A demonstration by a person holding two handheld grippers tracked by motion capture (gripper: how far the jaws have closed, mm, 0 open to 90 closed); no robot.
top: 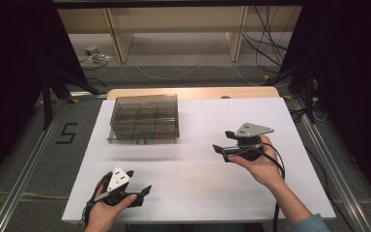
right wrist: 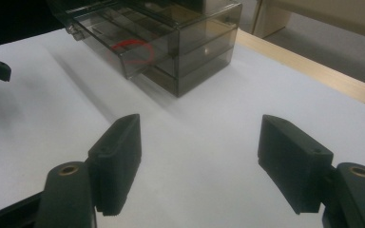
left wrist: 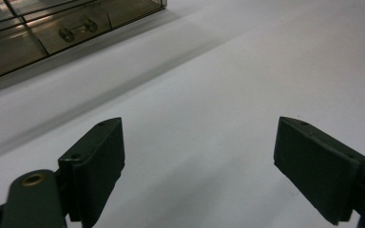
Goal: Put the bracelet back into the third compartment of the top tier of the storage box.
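High view, table [top: 198, 183]: a white tabletop with a wooden strip showing along its far edge; a person's two forearms come in from the near side.
Drawer box [top: 144, 118]: a smoky clear plastic box with small compartments, standing on the far left part of the table, well apart from both grippers.
Red ring [right wrist: 132, 51]: seen in the right gripper view as a thin red loop inside a front compartment of the box.
Right gripper [top: 223, 149]: held above the table's right half, pointing left, level with the box's near edge; jaws wide apart, nothing between them.
Left gripper [top: 144, 190]: held at the near left edge of the table, pointing right; jaws spread wide over bare tabletop, nothing between them.
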